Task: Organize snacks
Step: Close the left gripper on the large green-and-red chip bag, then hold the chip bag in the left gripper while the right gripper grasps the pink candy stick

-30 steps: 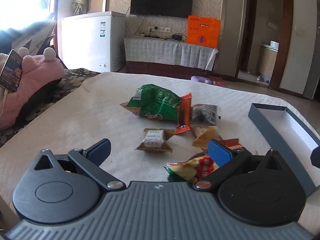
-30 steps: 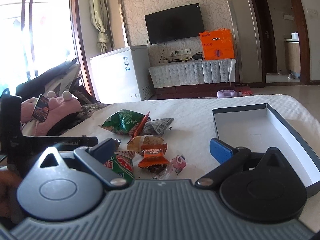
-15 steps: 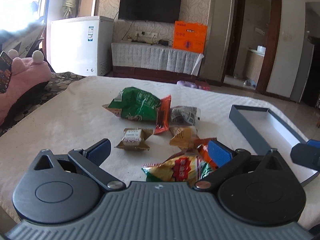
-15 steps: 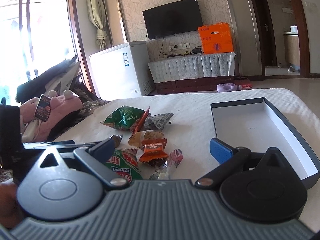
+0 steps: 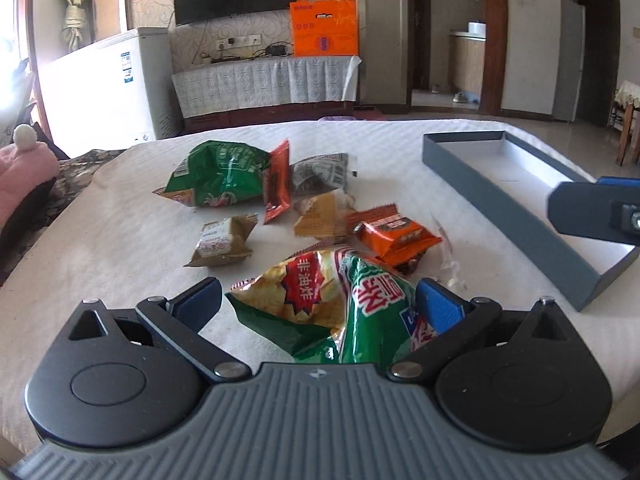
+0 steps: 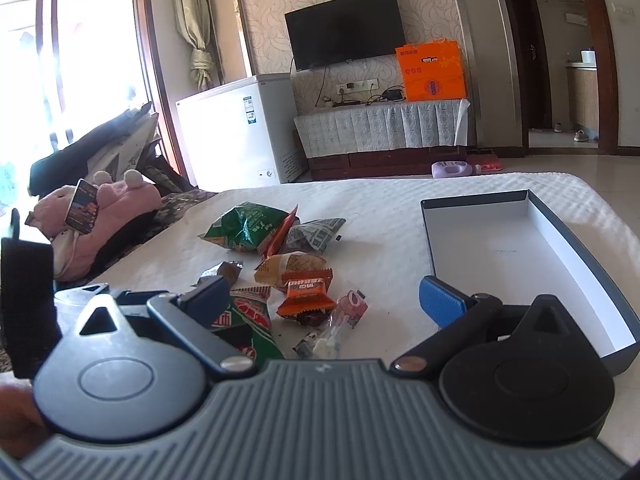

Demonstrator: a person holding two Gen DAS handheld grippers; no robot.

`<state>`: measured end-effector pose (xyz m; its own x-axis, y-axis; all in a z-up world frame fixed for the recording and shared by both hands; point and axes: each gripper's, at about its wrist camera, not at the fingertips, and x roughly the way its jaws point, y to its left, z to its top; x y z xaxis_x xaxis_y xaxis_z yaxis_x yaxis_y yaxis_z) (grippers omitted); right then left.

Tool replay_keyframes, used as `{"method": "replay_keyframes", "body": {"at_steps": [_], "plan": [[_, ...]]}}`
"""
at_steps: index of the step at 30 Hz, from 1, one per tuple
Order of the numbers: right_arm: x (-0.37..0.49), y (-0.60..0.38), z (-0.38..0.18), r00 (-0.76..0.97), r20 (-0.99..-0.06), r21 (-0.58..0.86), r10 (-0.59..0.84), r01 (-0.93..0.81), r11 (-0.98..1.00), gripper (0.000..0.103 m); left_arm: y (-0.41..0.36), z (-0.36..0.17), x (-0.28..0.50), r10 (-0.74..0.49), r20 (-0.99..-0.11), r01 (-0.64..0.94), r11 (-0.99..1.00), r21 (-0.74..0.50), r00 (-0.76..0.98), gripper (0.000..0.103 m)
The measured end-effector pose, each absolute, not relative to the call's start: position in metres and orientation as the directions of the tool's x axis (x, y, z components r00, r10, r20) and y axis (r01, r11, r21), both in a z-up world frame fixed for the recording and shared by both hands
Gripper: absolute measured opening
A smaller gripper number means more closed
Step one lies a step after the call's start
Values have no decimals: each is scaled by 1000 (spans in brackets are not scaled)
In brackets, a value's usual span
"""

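Several snack packets lie on the white table [image 5: 100,248]. My left gripper [image 5: 320,304] is open, and a green, yellow and red chip bag [image 5: 332,292] lies between its fingers, against the right finger. Beyond it are an orange packet [image 5: 392,236], a tan packet [image 5: 320,216], a brown-gold packet [image 5: 222,240] and a large green bag [image 5: 216,176]. The empty grey box [image 5: 500,196] stands to the right. My right gripper [image 6: 324,304] is open and empty, above the orange packet [image 6: 306,292] and a pink candy [image 6: 352,304], with the box [image 6: 500,248] on its right.
A red stick packet [image 5: 276,184] and a grey printed packet [image 5: 320,172] lean on the green bag. A pink plush with a phone [image 6: 100,208] lies past the table's left edge. A white freezer [image 6: 240,132] stands behind.
My left gripper has moved forward and right, so the chip bag now lies between its open fingers. The right gripper has shifted slightly closer to the snacks.
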<state>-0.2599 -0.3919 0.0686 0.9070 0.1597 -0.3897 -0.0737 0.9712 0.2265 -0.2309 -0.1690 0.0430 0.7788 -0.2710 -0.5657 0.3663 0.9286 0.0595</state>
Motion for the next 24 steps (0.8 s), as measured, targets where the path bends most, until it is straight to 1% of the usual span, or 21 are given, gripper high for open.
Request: {"method": "replay_keyframes", "body": {"at_steps": [6, 9, 12, 14, 19, 24], "plan": [[-256, -384, 66, 890, -418, 205, 184, -106, 973, 103, -150, 40, -209, -210, -592, 272, 962, 16, 778, 103], [-254, -379, 64, 879, -437, 190, 189, -115, 975, 103, -140, 38, -199, -224, -605, 260, 965, -29, 764, 103], [-247, -373, 58, 852, -492, 165, 178, -110, 980, 103, -137, 36, -194, -234, -613, 258, 965, -52, 754, 103], [-244, -368, 55, 841, -512, 143, 174, -116, 983, 103, -136, 36, -193, -236, -614, 258, 965, -55, 753, 103], [-242, -359, 51, 828, -528, 124, 189, -144, 982, 103, -137, 36, -194, -235, -614, 259, 965, -51, 754, 103], [-239, -352, 48, 819, -548, 87, 168, -143, 986, 103, -138, 36, -195, -236, -613, 261, 964, -49, 754, 103]]}}
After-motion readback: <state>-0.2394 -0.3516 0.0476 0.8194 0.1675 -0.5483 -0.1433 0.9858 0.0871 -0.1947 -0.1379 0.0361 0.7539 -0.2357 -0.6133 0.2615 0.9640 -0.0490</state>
